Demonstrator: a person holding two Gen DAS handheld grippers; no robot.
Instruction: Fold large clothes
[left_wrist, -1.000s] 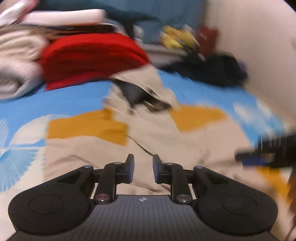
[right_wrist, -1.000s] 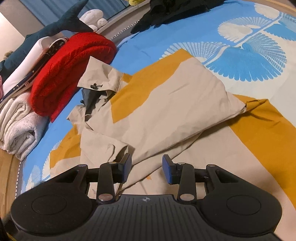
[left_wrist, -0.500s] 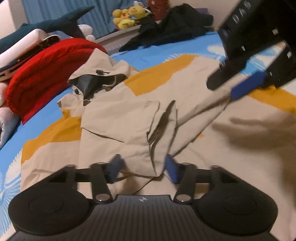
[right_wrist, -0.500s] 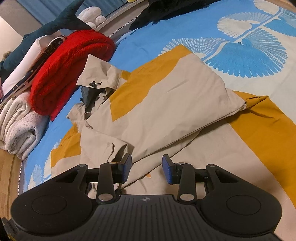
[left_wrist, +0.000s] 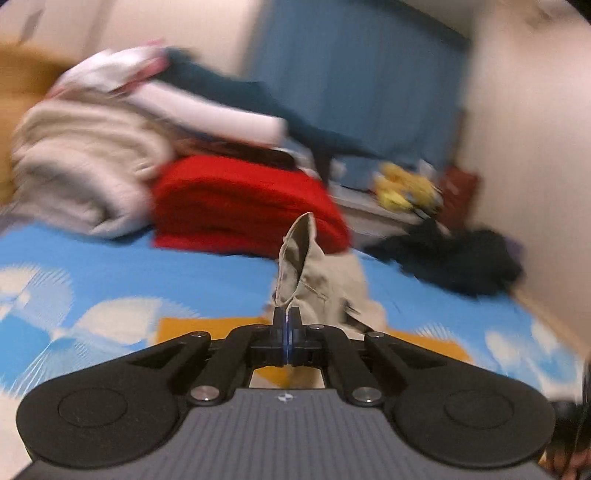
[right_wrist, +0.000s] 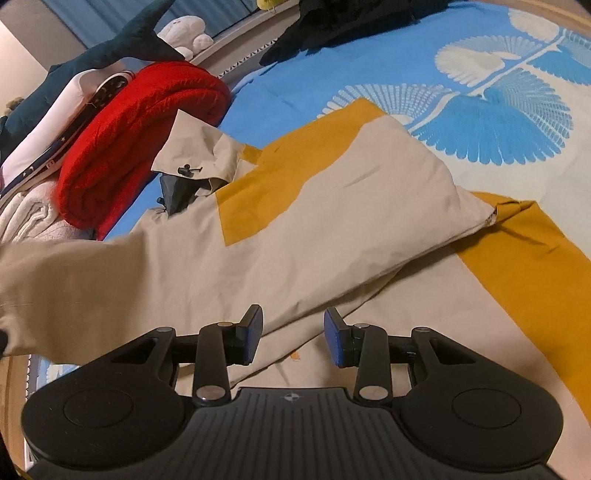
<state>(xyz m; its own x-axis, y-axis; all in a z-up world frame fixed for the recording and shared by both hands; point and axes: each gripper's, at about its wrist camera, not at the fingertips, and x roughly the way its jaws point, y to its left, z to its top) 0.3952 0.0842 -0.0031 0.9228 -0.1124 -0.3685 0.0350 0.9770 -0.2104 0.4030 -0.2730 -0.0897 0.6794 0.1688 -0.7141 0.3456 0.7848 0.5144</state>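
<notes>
A beige jacket with mustard-yellow panels (right_wrist: 332, 229) lies spread on the bed. In the blurred left wrist view, my left gripper (left_wrist: 285, 325) is shut on a fold of the jacket's beige fabric (left_wrist: 299, 254), which sticks up from between the closed jaws. In the right wrist view that lifted sleeve (right_wrist: 74, 280) stretches off toward the left edge. My right gripper (right_wrist: 293, 338) hangs open just above the jacket's lower folds, with nothing pinched between its blue pads.
A folded red blanket (right_wrist: 140, 129) lies beside the jacket's collar, with white towels (left_wrist: 81, 173) and a dark shark plush (right_wrist: 122, 44) stacked behind it. Black clothing (right_wrist: 351, 22) is heaped at the far edge. The blue patterned bedsheet (right_wrist: 498, 110) lies under everything.
My left gripper has closed on the beige sleeve and risen, swinging toward the red blanket. The sleeve now stretches across the left of the right wrist view. The right gripper has stayed still.
</notes>
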